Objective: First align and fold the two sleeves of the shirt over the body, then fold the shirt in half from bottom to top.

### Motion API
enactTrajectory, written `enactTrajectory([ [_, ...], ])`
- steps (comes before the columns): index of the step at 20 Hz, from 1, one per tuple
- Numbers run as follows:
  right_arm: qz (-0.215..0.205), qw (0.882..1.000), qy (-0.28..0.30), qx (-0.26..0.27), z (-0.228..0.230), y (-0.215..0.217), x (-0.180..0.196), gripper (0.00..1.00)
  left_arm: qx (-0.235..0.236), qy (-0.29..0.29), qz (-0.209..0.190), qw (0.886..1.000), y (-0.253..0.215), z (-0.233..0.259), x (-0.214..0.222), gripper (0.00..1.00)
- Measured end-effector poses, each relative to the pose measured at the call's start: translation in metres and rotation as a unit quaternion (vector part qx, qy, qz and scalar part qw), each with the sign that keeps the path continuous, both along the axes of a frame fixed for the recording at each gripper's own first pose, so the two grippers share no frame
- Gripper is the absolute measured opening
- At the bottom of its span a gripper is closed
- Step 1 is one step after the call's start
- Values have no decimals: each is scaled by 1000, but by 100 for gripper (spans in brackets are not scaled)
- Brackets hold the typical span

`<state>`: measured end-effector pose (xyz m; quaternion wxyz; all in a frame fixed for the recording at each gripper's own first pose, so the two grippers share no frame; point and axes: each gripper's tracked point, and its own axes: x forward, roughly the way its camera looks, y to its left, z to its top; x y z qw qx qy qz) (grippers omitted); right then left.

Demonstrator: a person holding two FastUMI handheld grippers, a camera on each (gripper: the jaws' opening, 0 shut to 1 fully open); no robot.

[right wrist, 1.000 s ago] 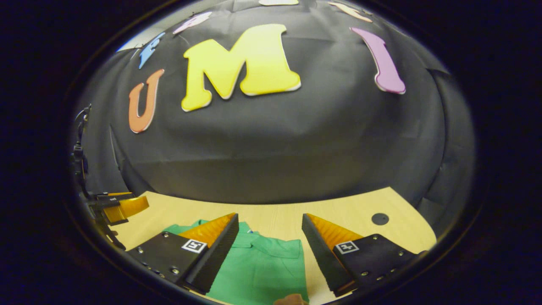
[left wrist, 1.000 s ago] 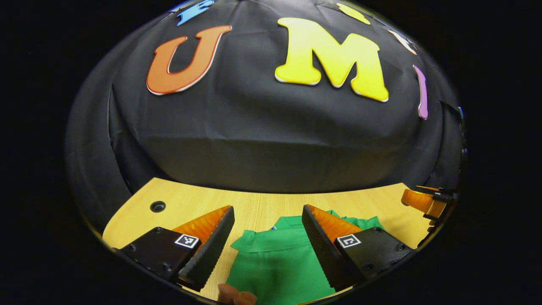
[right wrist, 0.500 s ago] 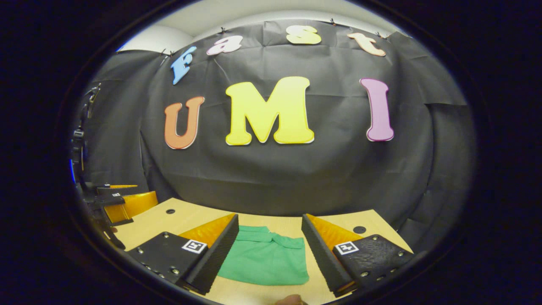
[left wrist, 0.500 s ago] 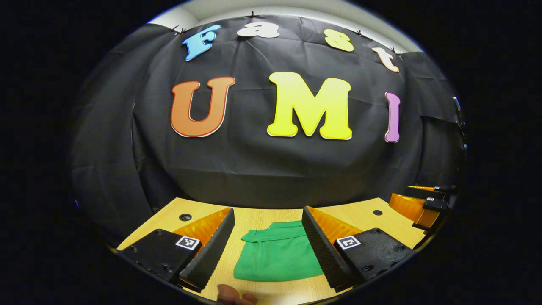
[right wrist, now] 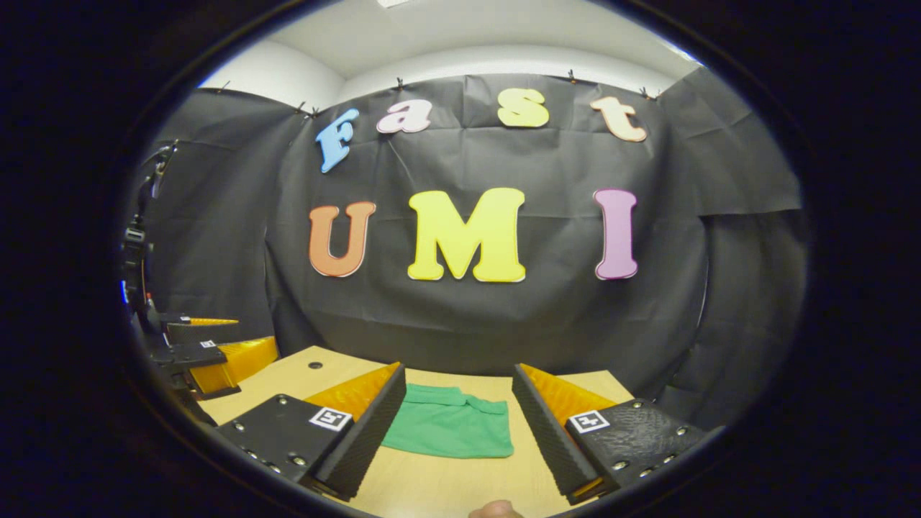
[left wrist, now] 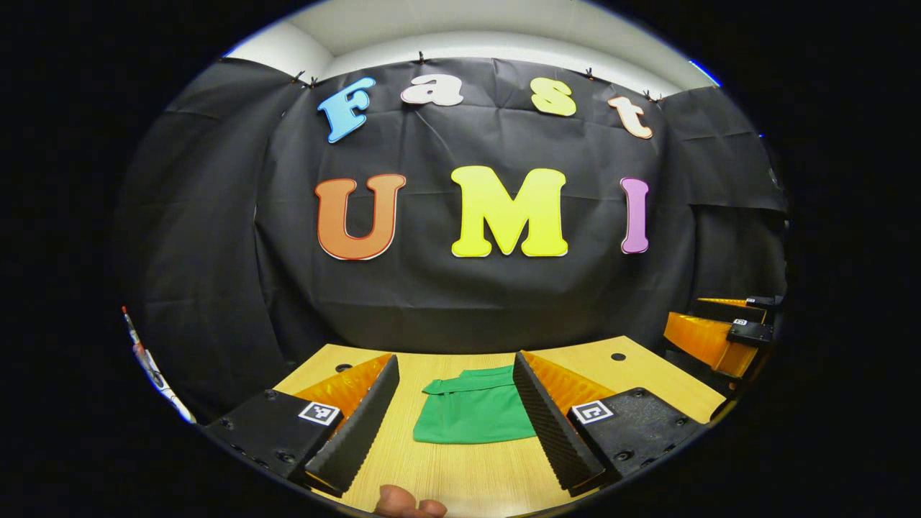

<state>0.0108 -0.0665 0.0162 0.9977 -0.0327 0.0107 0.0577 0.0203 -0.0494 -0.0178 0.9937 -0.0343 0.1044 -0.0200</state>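
Because the green shirt point(left wrist: 475, 414) already lies as a small neat block on the wooden table point(left wrist: 640, 374), with its collar at the far side, the folding looks done. The left gripper point(left wrist: 455, 414) is up off the table with its jaws wide and nothing between them. The right gripper point(right wrist: 457, 424) is the same, wide and holding nothing. Both sit back from the shirt, likely so the cloth is not pulled out of shape
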Motion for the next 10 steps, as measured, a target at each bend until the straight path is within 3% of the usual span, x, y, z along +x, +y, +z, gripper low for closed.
enactTrajectory([
  [1, -2, 1000, -4, 0, 3, 0, -9, 94, -1, -2, -1, 1000, -2, 4, -7, 96],
  [2, -2, 1000, -6, 2, 6, 0, -15, 95, 0, -4, -2, 1000, -4, 7, -13, 100],
  [4, -4, 1000, -7, 4, 8, -2, -26, 93, 3, -10, -1, 1000, -5, 13, -23, 95],
  [5, -6, 1000, -8, 5, 7, -3, -28, 94, 5, -12, -3, 1000, -6, 17, -26, 100],
  [9, -14, 1000, -3, 4, 4, -11, -34, 94, 7, -16, -1, 1000, -7, 18, -33, 100],
  [10, -16, 1000, -3, 4, 4, -13, -35, 94, 8, -15, -1, 1000, -7, 17, -34, 96],
])
